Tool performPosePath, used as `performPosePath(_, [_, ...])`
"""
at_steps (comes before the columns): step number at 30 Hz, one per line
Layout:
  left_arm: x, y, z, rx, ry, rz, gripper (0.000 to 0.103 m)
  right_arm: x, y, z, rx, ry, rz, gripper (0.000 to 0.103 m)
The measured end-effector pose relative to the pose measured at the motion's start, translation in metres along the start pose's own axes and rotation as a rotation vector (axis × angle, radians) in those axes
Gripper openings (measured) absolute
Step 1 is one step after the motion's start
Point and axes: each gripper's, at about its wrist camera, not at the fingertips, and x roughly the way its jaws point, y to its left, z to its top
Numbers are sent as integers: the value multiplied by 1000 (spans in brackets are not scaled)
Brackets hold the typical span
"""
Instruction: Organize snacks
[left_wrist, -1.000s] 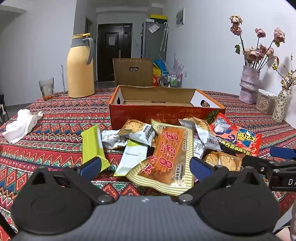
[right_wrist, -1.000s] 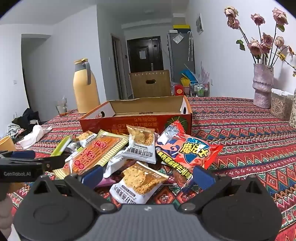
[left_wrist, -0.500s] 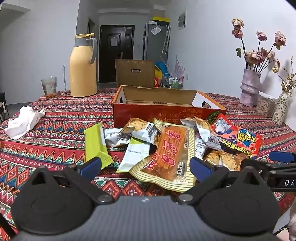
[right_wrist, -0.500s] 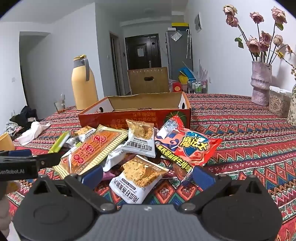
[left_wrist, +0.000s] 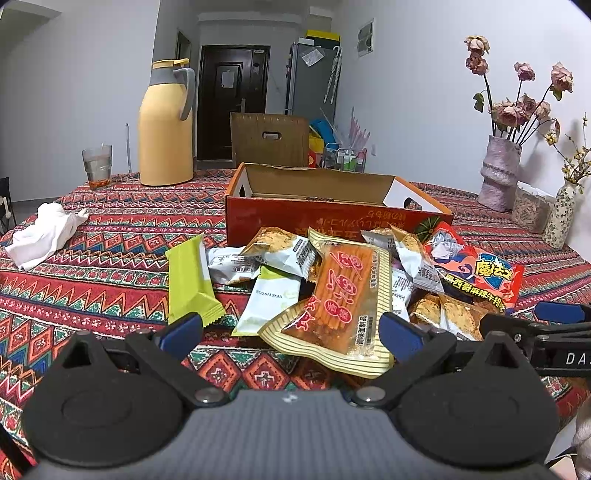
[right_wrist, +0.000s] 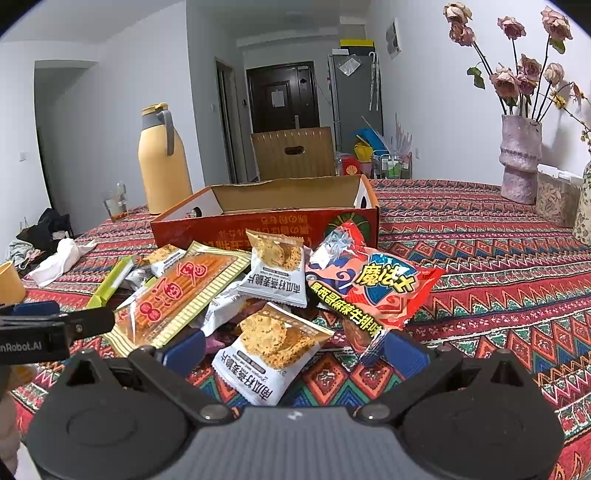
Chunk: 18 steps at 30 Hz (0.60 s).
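At the near edge of the worktop (left_wrist: 92, 266), covered by a patterned cloth, two tongs are held low and level: the left tongs (left_wrist: 290, 330) and the right tongs (right_wrist: 295, 350), both spread wide and holding nothing.

Just beyond the pads, a loose heap of snack packets (left_wrist: 332, 280) is listed, overlapping one another:
- one large orange striped packet (left_wrist: 341, 295), uppermost, directly ahead of the left tongs;
- one white cookie packet (right_wrist: 273, 347), lying between the right tongs' pads;
- one red printed packet (right_wrist: 369, 288), crinkled, at the heap's right side;
- one green wrapper (left_wrist: 188, 280), flat, at the left side.

Behind the heap and touching it, an open red cardboard box (left_wrist: 332, 218) is recorded; no packets can be seen inside it.

Toward the far left corner, a yellow jug (left_wrist: 164, 125) and a glass (left_wrist: 96, 166) are noted; toward the far right, a vase of dried flowers (left_wrist: 498, 173).

Step judged in hand: the approach, nothing yet sorted. The next move is judged to call for a closing on one thin, slippery packet without dragging its neighbours.
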Motion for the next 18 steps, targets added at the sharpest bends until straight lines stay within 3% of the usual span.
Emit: performPosePath(18, [2,1,-1,-4,5,-1,103,4,-1,-1,6,6,0,103])
